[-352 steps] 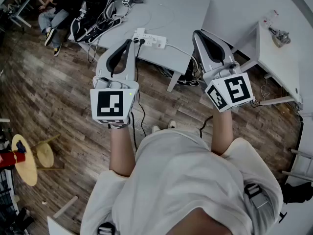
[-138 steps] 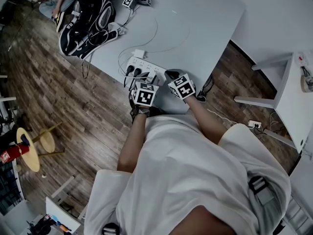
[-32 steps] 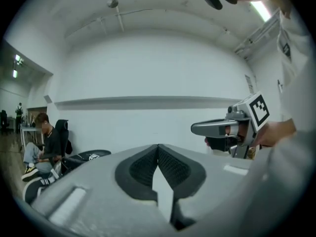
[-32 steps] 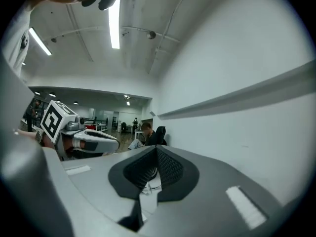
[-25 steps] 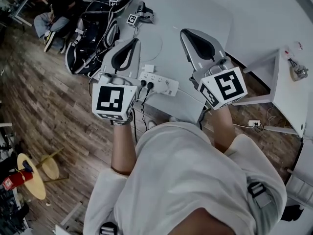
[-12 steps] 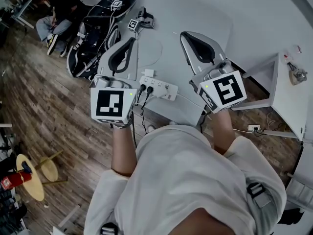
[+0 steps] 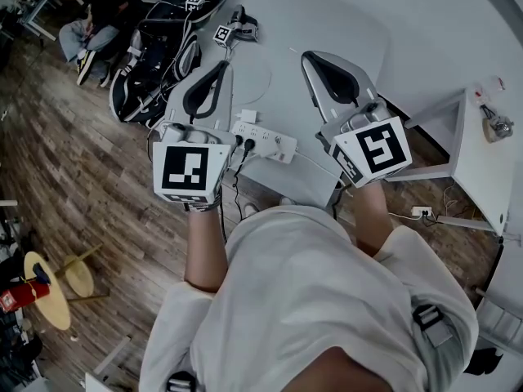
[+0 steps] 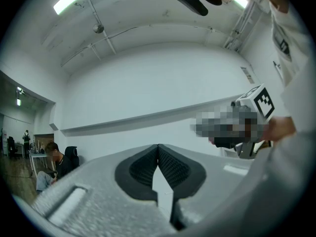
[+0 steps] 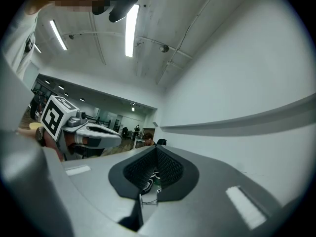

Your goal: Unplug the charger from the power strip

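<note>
the person stands at the near edge of the white tabletop and holds both grippers up in the air, pointing away from the body. the left gripper has its fingers closed together, with nothing between them. the right gripper is the same: its fingers meet at the tips and grip nothing. neither gripper touches any thing on the tabletop.

the power strip lies near the front edge of the tabletop and, seen from above, it shows between the two grippers. two black plugs sit in its left end, and their cables hang down toward the wooden floor. the charger, a small white block, is just beside the far long side of the strip; i cannot tell if it touches the strip. farther back on the left lie black bags with cables and a spare gripper. a person sits at the far left.
</note>
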{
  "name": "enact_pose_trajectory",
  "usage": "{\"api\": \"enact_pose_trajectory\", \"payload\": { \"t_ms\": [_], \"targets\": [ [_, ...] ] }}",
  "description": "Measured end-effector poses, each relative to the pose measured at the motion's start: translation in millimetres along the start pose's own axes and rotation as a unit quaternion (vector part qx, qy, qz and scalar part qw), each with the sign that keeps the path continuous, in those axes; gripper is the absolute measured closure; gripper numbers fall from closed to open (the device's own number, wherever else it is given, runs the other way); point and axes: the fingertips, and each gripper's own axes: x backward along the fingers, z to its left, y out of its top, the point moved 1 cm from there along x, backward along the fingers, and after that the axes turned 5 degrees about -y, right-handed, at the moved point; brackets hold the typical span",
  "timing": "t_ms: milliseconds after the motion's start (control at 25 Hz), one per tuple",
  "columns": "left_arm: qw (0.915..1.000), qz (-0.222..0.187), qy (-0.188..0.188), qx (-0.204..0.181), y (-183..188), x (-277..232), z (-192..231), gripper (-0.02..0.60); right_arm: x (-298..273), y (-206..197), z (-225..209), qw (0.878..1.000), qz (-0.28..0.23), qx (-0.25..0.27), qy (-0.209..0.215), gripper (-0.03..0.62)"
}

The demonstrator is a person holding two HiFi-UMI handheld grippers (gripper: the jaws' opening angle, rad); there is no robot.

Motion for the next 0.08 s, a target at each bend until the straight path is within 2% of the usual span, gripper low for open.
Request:
{"api": "enact_pose_trajectory", "payload": {
  "t_ms": [80],
  "targets": [
    [1.0, 0.002, -0.001, 0.002, -2.0, -0.2, -0.8, 0.577, 0.0, -2.1, 0.8, 1.0, 0.002, -0.001, 0.001, 0.592]
  ]
}}
